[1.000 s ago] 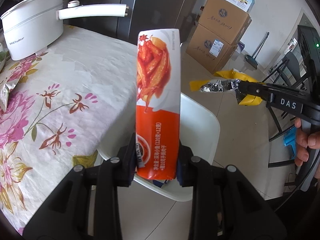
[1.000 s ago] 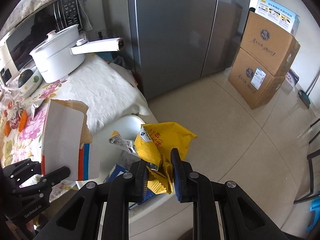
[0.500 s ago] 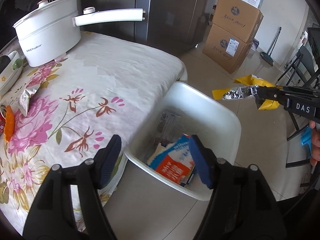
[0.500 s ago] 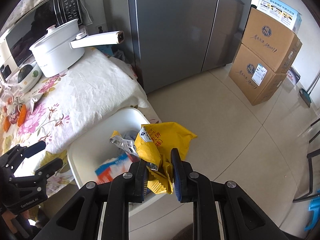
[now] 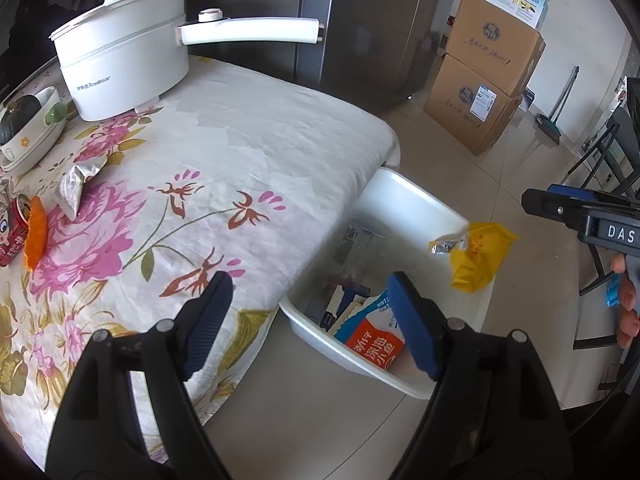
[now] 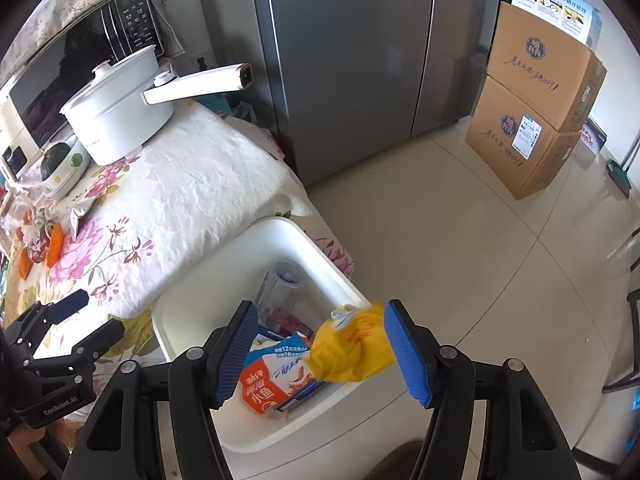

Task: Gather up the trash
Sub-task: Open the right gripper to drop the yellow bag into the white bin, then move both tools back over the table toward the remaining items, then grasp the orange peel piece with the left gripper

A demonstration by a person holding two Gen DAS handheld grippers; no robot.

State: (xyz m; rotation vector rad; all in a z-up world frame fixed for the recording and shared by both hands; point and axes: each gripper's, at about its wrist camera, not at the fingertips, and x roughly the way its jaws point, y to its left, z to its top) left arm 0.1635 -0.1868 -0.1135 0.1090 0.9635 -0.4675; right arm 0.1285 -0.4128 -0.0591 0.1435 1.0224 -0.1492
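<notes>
Right tool (image 6: 320, 346): blue ribbed pads spread wide, nothing gripped; a crumpled yellow foil-lined wrapper (image 6: 352, 346) is seen loose between them, above the white plastic bin (image 6: 192, 300). Left tool (image 5: 308, 320): likewise spread wide and empty. Glossy orange-and-blue snack pouch (image 6: 276, 380) lies in the bin, beside the floral-clothed table (image 5: 240, 152).

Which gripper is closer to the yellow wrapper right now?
Right. The right gripper is open just above the yellow wrapper, which sits between its fingers over the white bin. The left gripper, also open, is across the bin by the table edge.
</notes>
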